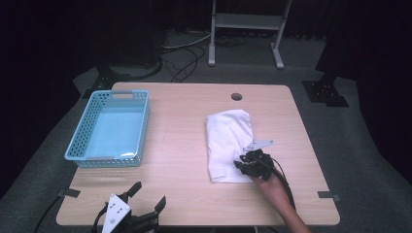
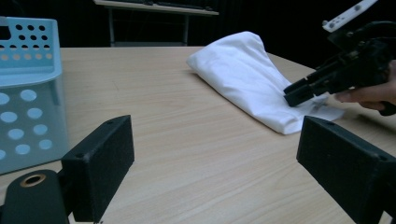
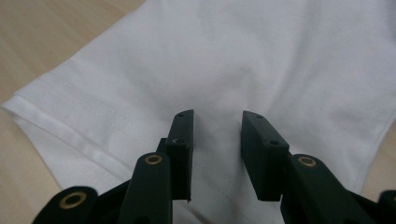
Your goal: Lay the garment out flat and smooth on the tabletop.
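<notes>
Right gripper [image 3: 215, 126] hides the cloth [image 3: 261, 60] (near edge).

light: table lit from above | surroundings: dark | focus: sharp | glare: none

Bare tabletop [image 1: 184, 145] (basket [image 1: 109, 127] leftward)

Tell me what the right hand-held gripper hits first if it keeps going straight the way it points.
The right hand-held gripper points down at the folded white cloth, jaws partly closed with a gap. Going straight on, it would most likely meet that cloth first, with the table under it. How near the tips already are is unclear.
</notes>
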{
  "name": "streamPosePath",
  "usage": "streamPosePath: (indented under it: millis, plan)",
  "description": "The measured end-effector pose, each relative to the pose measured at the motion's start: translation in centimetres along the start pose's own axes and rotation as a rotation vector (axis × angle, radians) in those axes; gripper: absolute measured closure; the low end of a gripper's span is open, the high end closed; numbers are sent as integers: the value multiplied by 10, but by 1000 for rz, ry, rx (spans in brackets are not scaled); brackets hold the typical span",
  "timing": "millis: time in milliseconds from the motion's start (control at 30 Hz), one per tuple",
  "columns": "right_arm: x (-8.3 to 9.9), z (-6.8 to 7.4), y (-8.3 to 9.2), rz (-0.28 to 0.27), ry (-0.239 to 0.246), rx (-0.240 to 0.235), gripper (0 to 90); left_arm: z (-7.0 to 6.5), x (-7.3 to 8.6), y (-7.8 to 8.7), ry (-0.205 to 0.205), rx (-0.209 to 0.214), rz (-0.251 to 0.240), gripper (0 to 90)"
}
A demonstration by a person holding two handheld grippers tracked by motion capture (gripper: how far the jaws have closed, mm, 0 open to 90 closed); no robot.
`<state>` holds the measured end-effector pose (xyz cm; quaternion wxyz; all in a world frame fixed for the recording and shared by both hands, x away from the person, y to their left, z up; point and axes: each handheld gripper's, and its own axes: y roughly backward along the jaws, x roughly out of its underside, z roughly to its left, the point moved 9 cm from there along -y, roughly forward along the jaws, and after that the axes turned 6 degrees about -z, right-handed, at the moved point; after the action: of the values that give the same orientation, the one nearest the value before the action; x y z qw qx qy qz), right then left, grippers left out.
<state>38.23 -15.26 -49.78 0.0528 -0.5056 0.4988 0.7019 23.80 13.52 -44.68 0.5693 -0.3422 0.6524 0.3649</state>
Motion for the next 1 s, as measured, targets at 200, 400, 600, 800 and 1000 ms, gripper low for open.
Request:
streamPosePath:
  millis: [200, 400, 600, 800, 1000]
  plan:
    - [27, 14, 30, -27, -23, 13, 647, -7, -1, -1, -10, 9, 1, 105]
    - [51, 24, 57, -44, -37, 22, 646, -14, -3, -1, -21, 18, -5, 105]
    - [74, 32, 83, -63, -64, 38, 624, -27, -7, -2, -50, 38, -11, 105]
    - [82, 37, 111, -172, -72, -11, 368, -49, -18, -20, -75, 97, -5, 113]
    - [83, 23, 142, -318, -112, -27, 185, -83, -32, -75, -93, 234, 50, 84]
